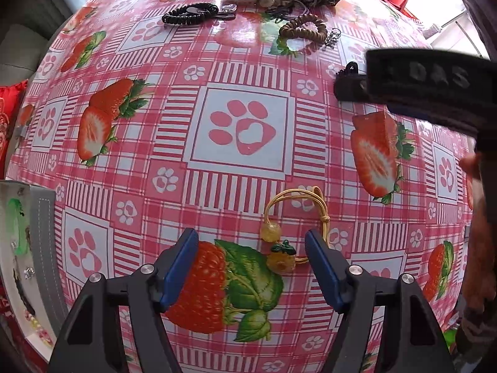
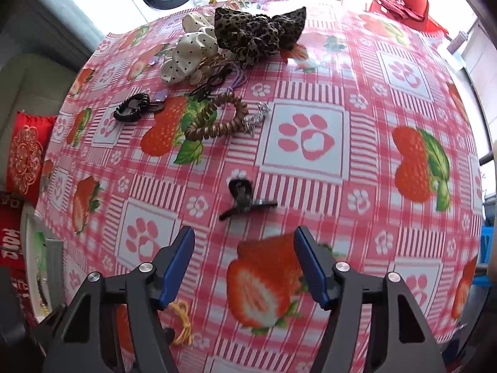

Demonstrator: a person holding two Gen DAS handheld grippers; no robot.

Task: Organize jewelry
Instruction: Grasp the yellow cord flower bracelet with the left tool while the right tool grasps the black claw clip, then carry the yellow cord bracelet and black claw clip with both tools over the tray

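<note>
While the left gripper [image 1: 251,264] hangs over the strawberry-print surface [image 1: 242,130] with its jaws released, a yellow cord bracelet [image 1: 289,233] with amber beads lies between them, its cord just beside the right-hand pad, ungrasped. Over in the other view, the right gripper [image 2: 243,261] also stands released and empty, a black hair claw [image 2: 243,199] lying just ahead of it.
</note>
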